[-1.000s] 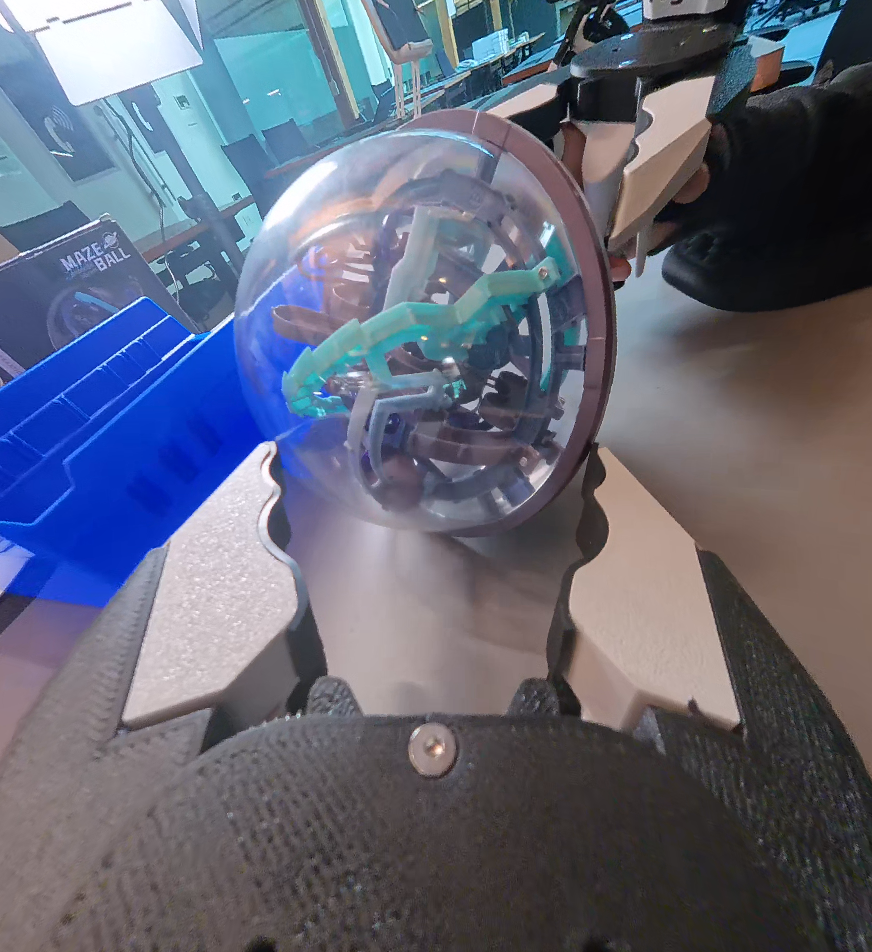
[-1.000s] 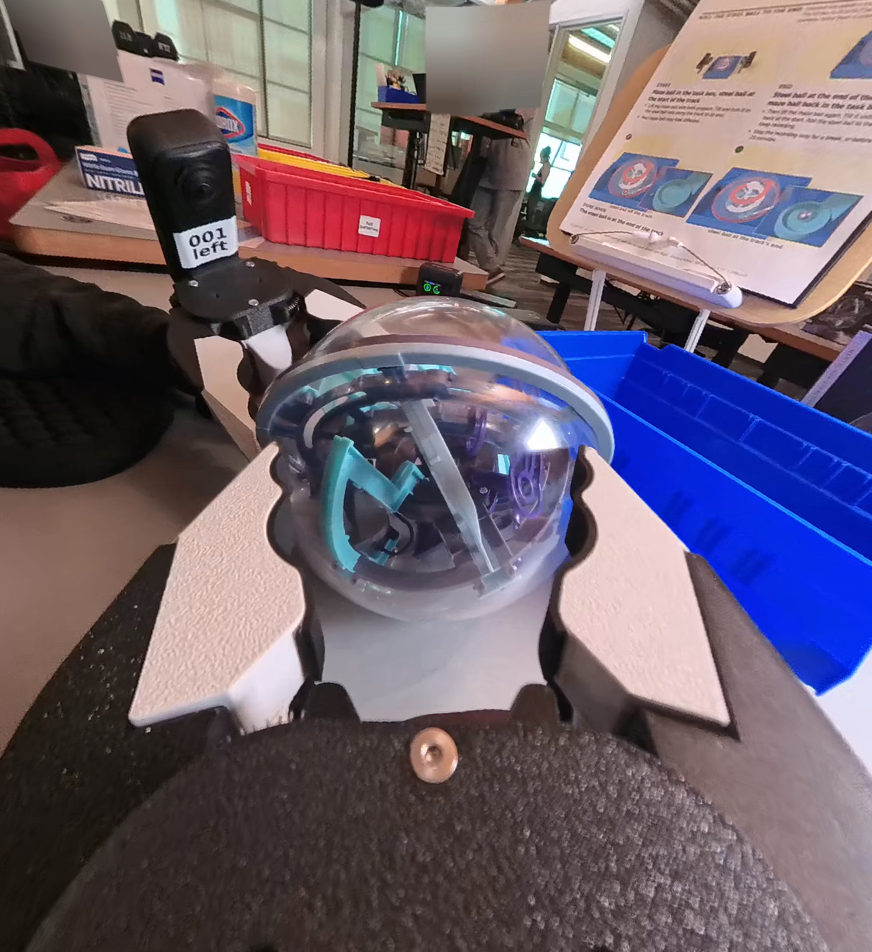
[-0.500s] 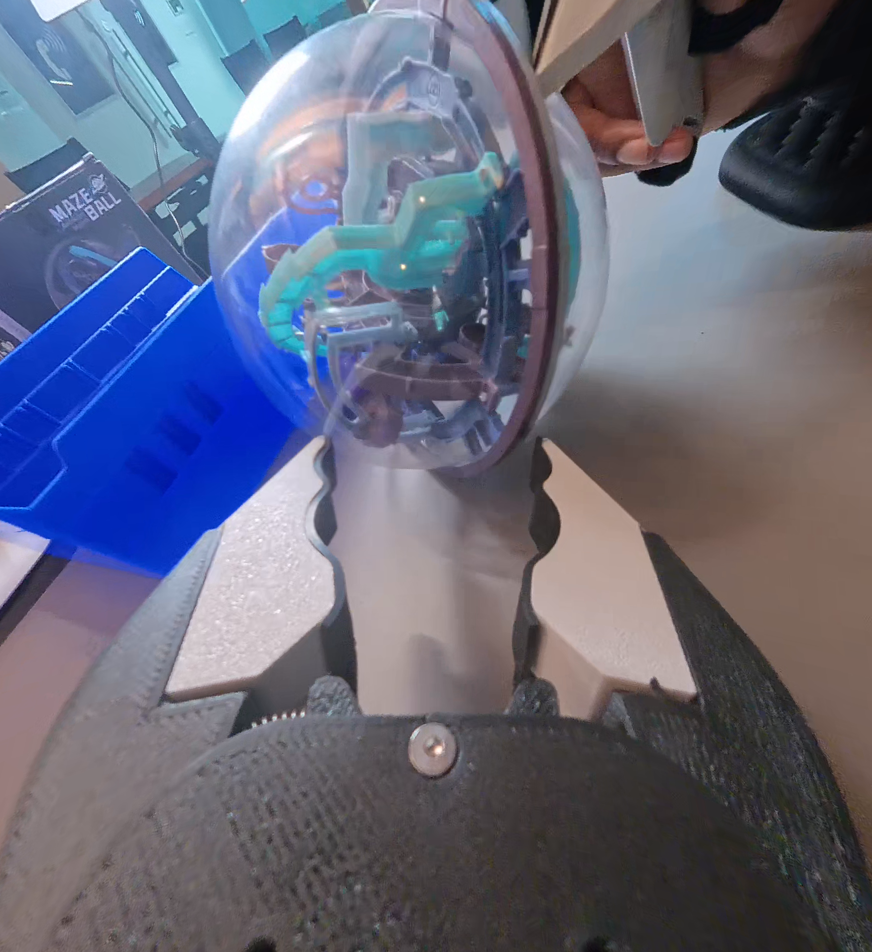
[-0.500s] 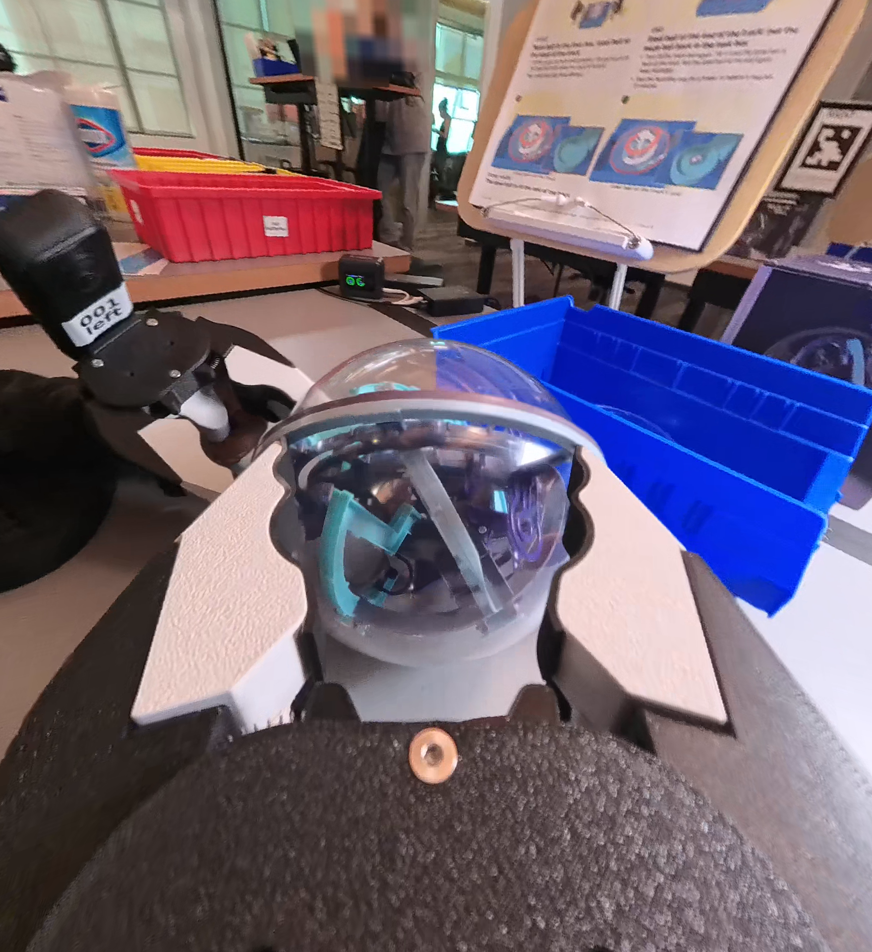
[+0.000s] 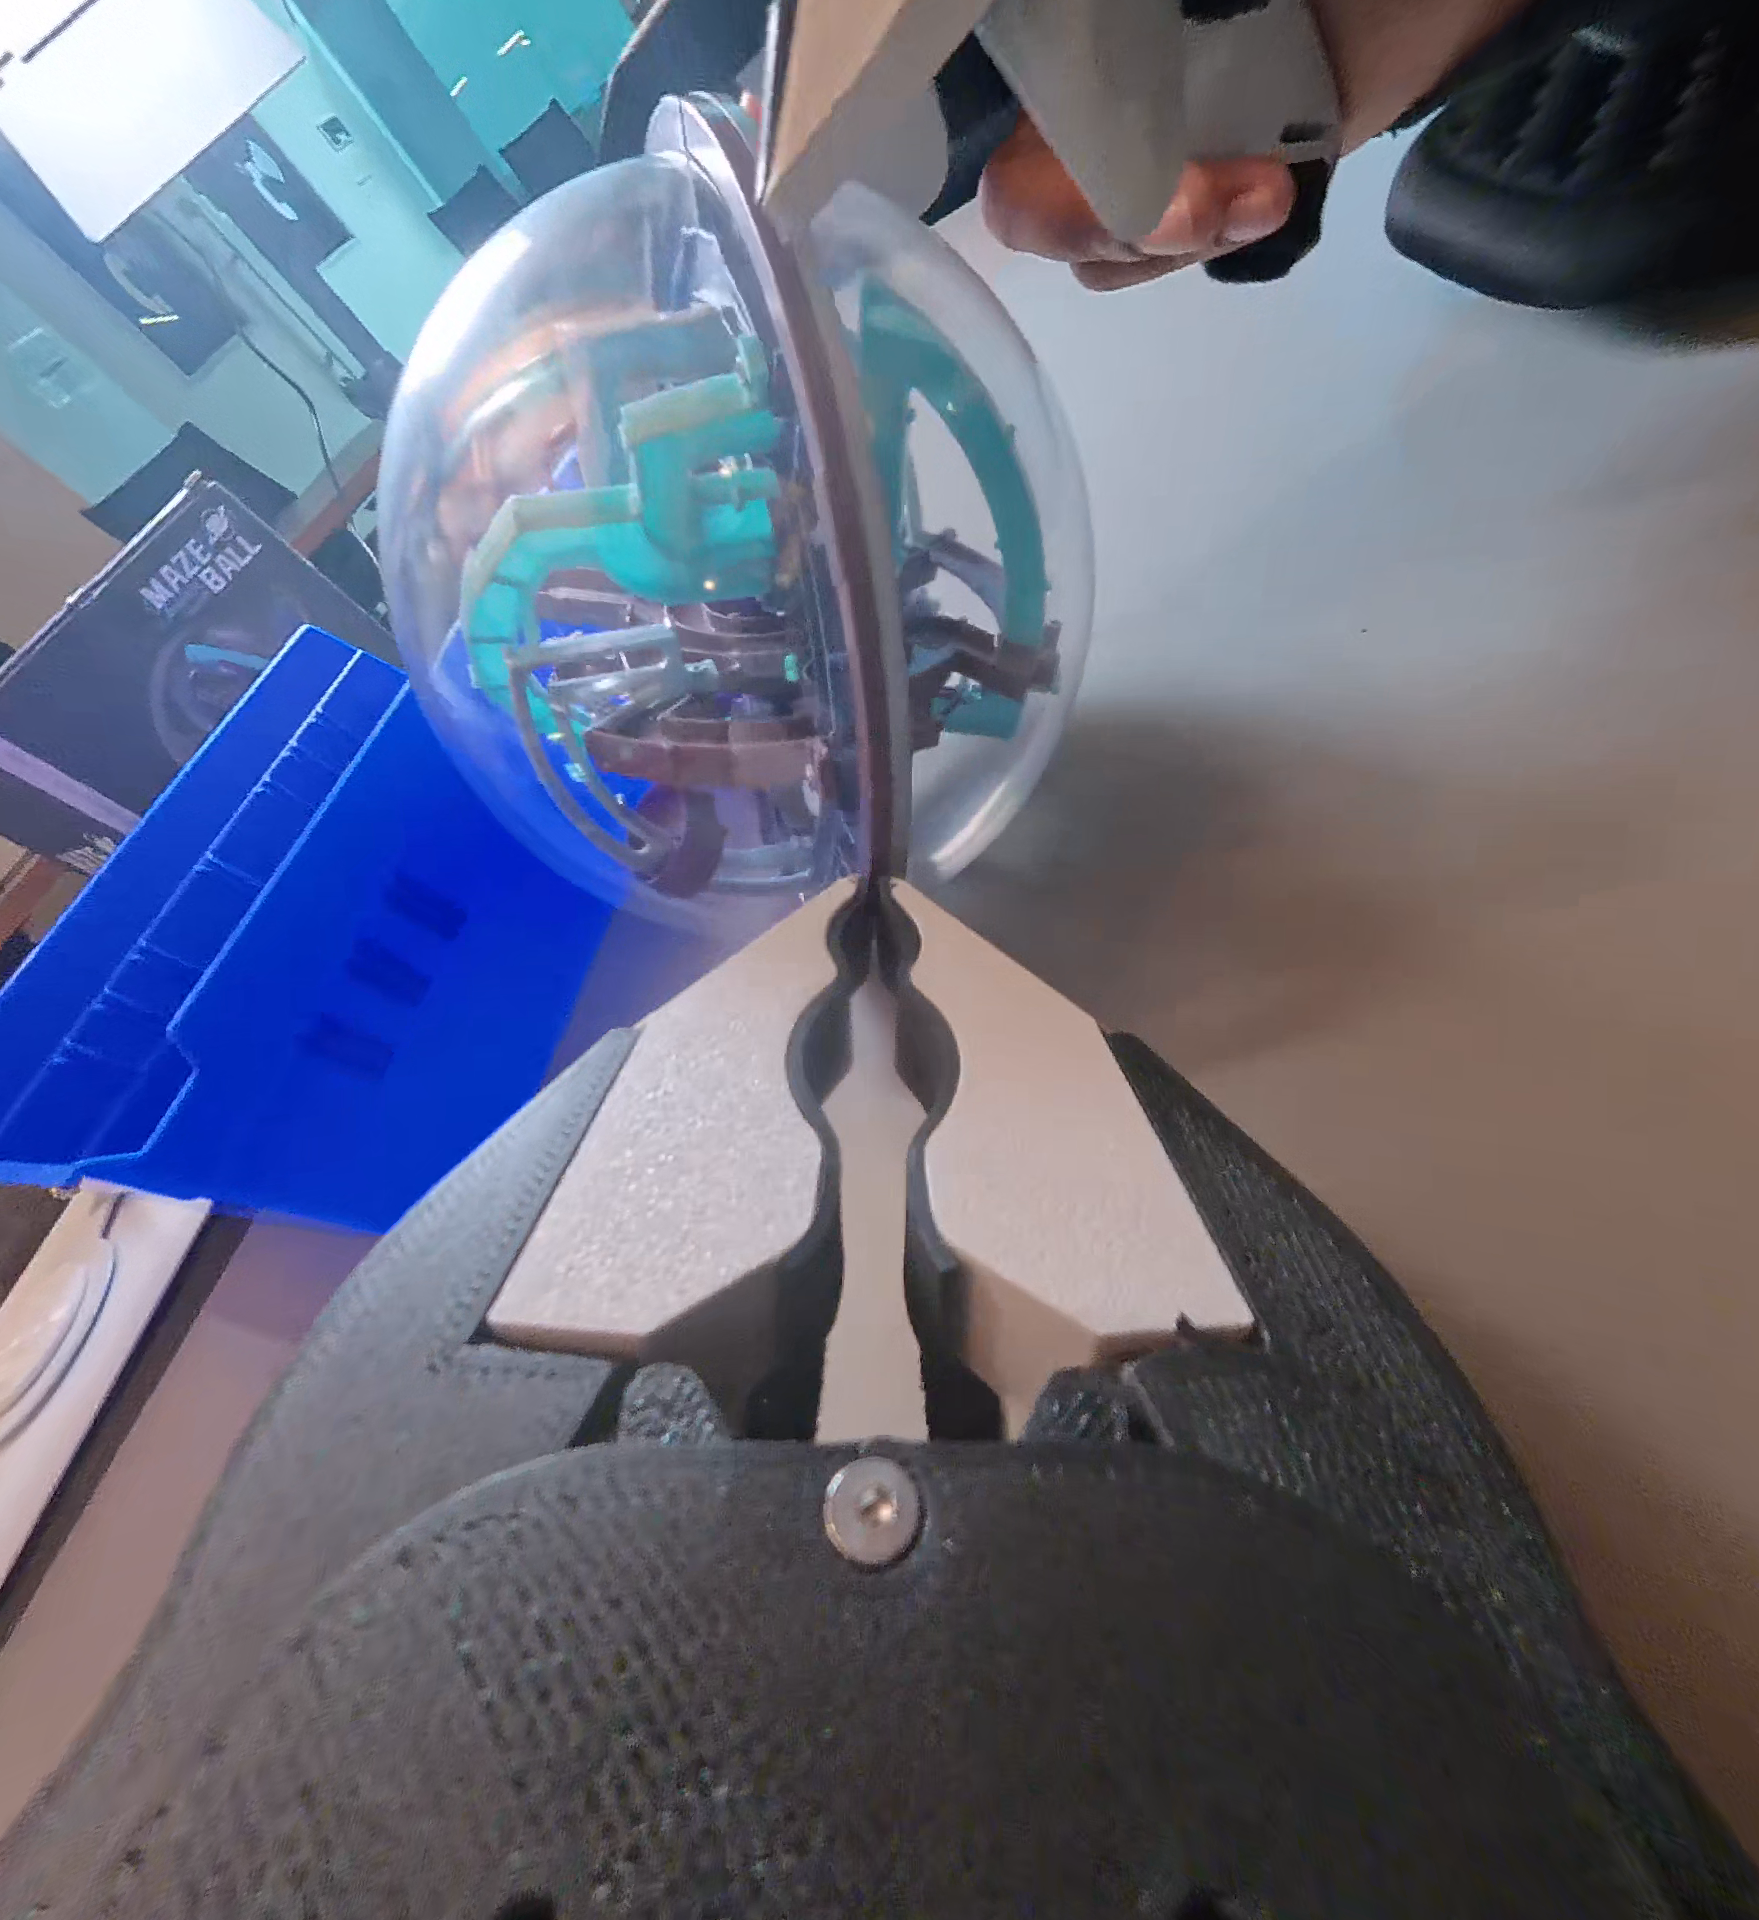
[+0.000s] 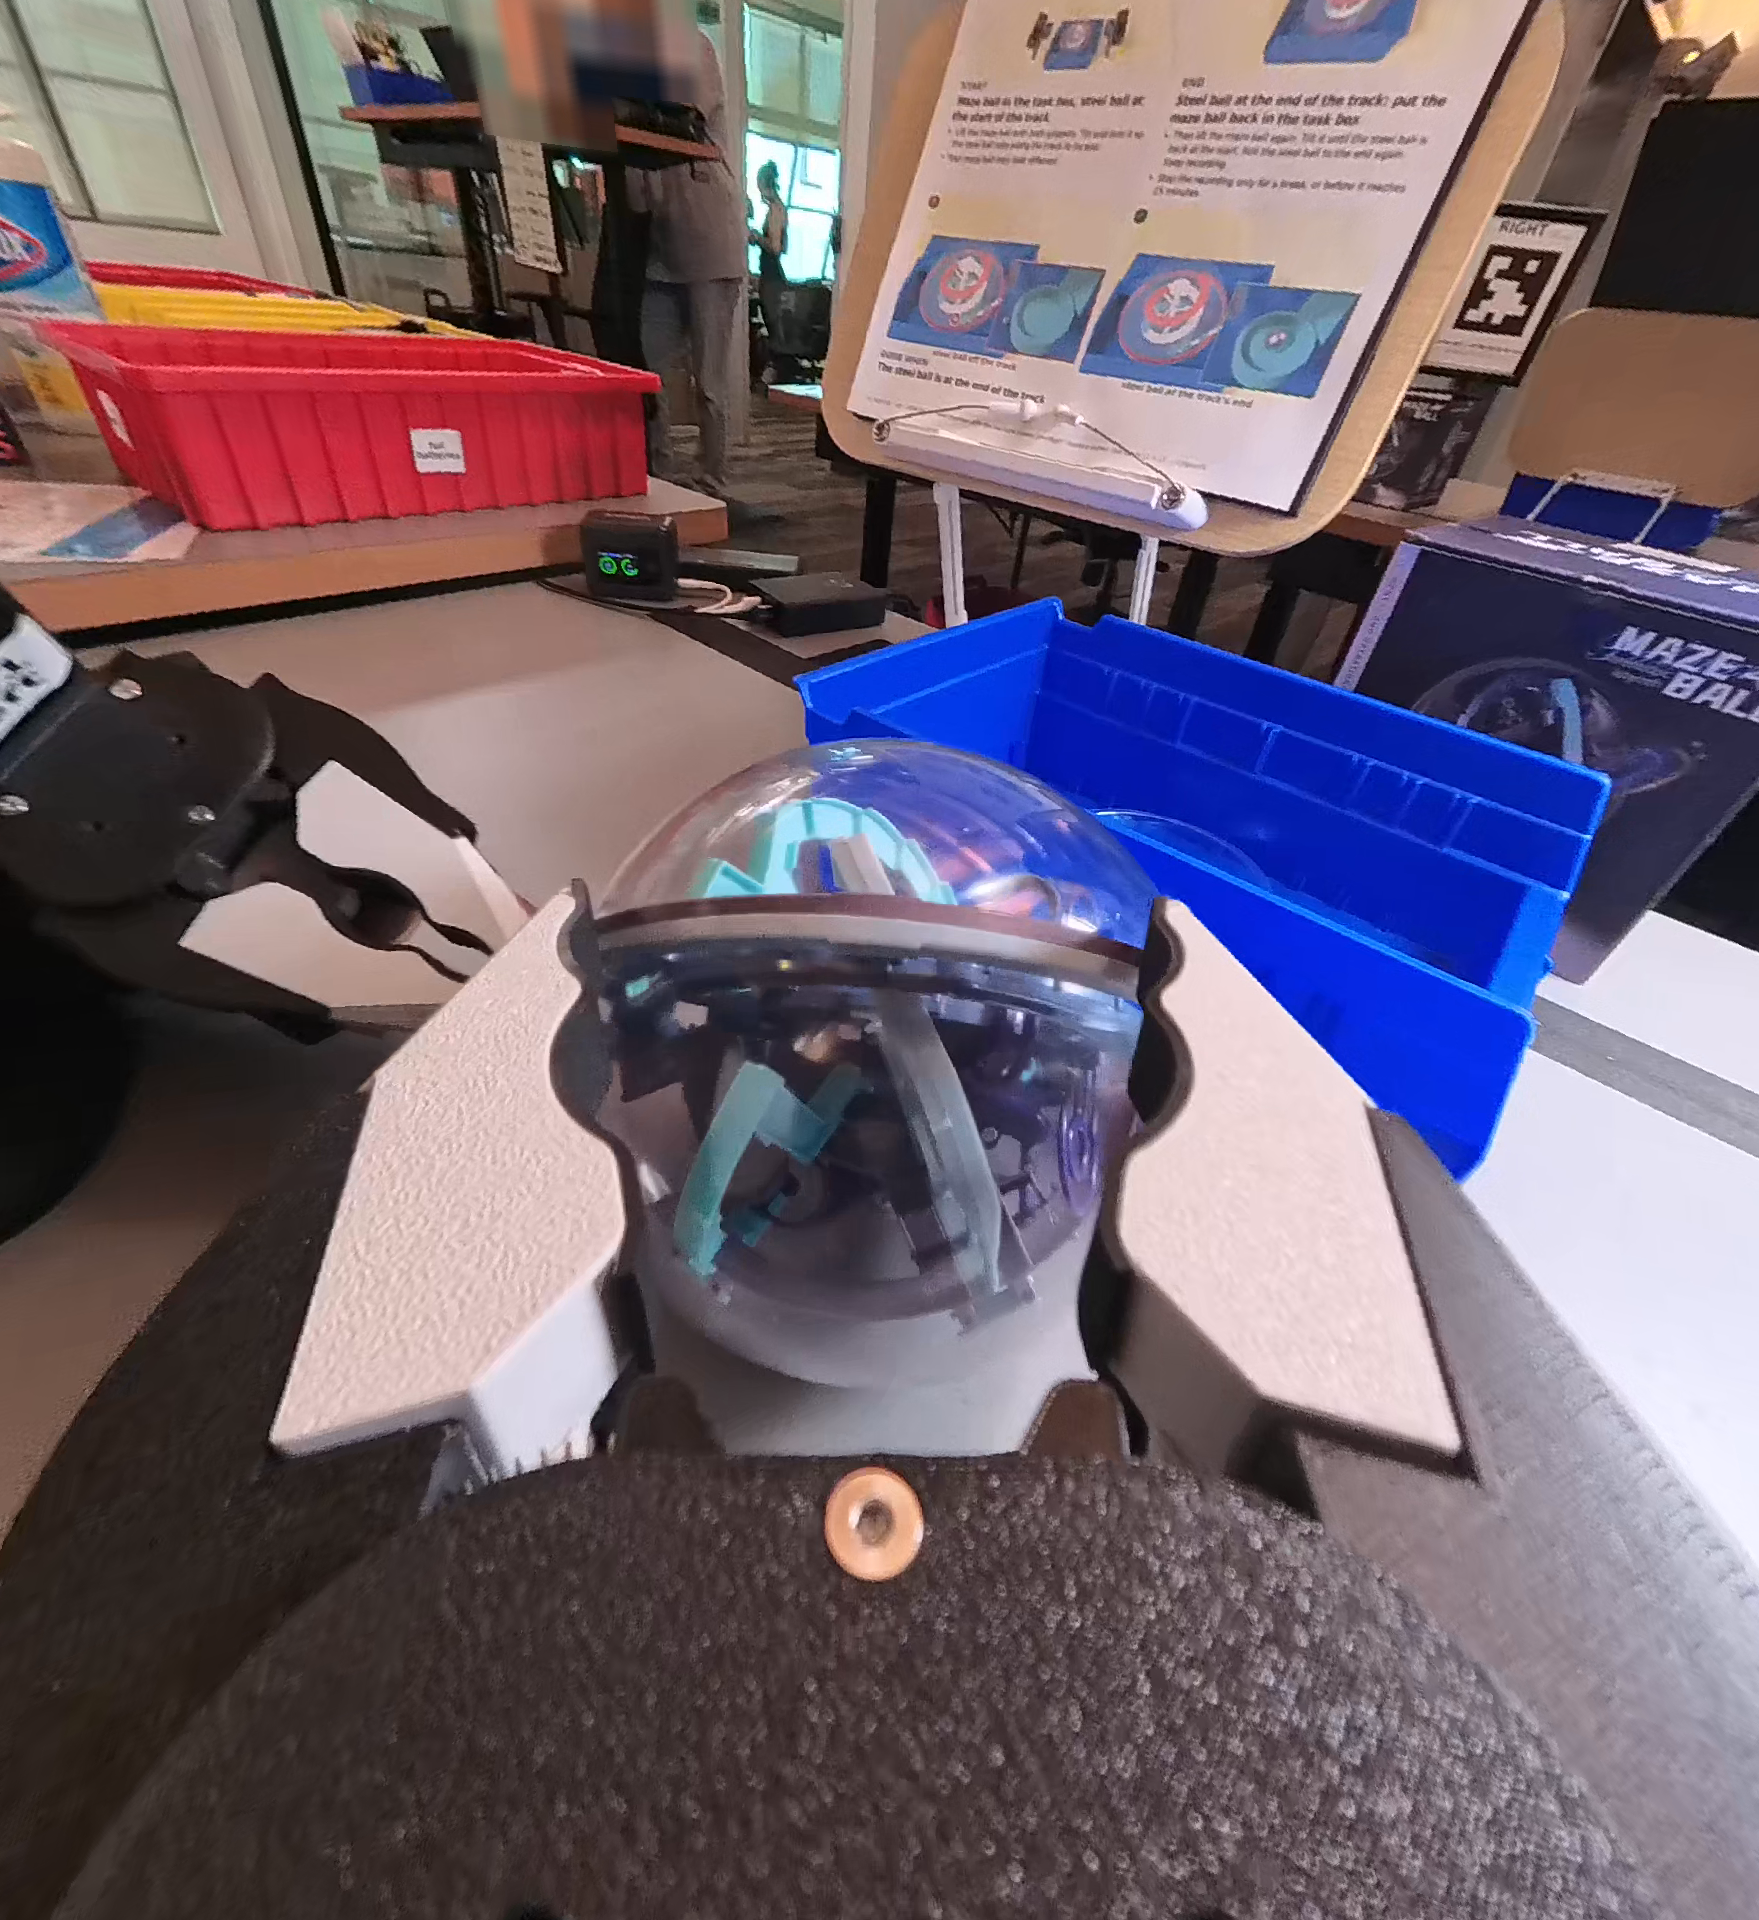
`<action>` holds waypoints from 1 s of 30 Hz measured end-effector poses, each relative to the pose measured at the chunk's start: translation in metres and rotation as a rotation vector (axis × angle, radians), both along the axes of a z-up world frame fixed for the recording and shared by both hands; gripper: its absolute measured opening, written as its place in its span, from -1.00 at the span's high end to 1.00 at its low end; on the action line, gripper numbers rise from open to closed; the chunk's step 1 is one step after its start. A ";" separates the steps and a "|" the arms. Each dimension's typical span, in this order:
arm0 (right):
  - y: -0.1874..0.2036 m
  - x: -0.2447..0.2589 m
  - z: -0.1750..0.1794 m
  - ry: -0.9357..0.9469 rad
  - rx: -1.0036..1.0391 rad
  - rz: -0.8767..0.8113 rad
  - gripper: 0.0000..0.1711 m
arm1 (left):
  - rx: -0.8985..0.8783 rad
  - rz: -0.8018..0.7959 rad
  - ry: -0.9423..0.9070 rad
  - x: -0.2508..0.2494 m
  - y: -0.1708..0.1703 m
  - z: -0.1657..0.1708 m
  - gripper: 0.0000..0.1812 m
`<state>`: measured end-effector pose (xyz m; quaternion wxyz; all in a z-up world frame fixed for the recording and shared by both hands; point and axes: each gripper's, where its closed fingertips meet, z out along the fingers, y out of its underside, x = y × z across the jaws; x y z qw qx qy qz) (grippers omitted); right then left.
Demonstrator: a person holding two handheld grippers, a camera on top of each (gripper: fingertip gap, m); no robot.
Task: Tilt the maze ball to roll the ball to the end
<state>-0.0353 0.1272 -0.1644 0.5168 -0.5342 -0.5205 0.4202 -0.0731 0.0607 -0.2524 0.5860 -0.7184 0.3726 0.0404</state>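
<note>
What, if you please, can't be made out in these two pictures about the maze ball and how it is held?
- The small steel ball: neither view shows it among the tracks inside the maze ball; too small, with glare on the shell.
- Right gripper: in the left wrist view the top edge cuts it off.
- Inside of the blue bin: its walls hide most of it in both views.
- Left gripper: its tips meet at the maze ball's rim; whether they pinch it is unclear.

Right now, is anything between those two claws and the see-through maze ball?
Nothing visible. The right gripper clamps the maze ball directly, and the left gripper has shut on the ball's rim at its fingertips.
</note>
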 end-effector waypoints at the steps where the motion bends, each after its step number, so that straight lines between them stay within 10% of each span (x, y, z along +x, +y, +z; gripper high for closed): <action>1: 0.001 0.000 -0.001 -0.008 0.010 -0.010 -0.19 | 0.001 -0.004 0.007 0.002 -0.001 0.000 1.00; 14: 0.023 0.019 -0.013 -0.147 -0.034 0.008 0.04 | 0.021 0.003 -0.049 -0.003 -0.002 0.007 0.86; 21: 0.023 0.031 -0.055 -0.348 0.062 0.106 0.82 | 0.049 0.026 -0.143 -0.012 0.002 0.014 0.25; 30: 0.038 0.018 -0.074 -0.265 -0.421 0.139 0.20 | 0.070 0.083 -0.432 -0.034 0.007 0.036 0.09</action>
